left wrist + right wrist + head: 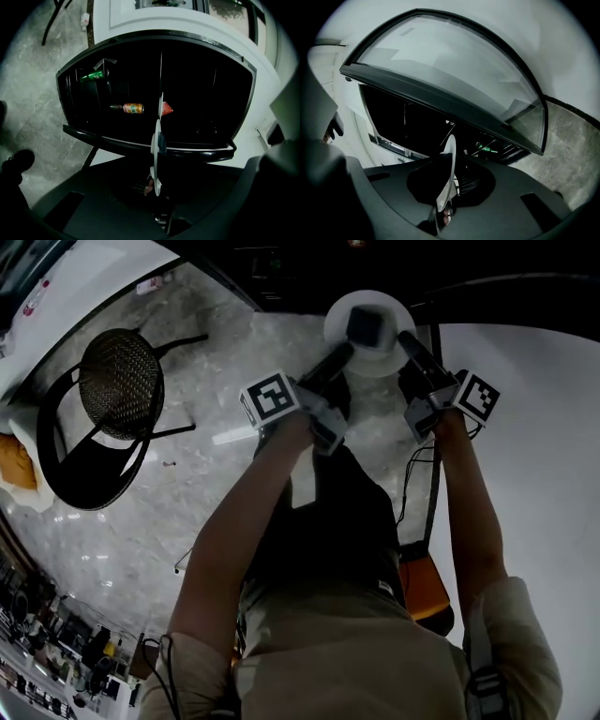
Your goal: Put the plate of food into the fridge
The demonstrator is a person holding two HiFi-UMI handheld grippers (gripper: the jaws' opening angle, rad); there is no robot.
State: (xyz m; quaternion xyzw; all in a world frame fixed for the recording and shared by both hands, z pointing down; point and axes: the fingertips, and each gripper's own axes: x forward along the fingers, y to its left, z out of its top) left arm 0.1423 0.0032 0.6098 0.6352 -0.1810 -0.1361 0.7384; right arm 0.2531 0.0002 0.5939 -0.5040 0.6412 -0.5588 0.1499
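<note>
In the head view a white plate (386, 360) with a dark piece of food (364, 326) is held out ahead of the person at the top centre. My left gripper (339, 354) is shut on its left rim and my right gripper (411, 345) on its right rim. From the left gripper view the plate (156, 154) is edge-on between the jaws of the left gripper (157, 187), before the open, dark fridge (75, 133). The right gripper view has the plate (447, 173) edge-on in the right gripper (440, 213), under the fridge's raised glass door (454, 79).
Inside the fridge lie an orange bottle (132, 108), a green can (91, 76) and a red item (167, 109). A black mesh chair (112, 395) stands on the marble floor (216, 493) at the left. A white surface (534, 427) fills the right side.
</note>
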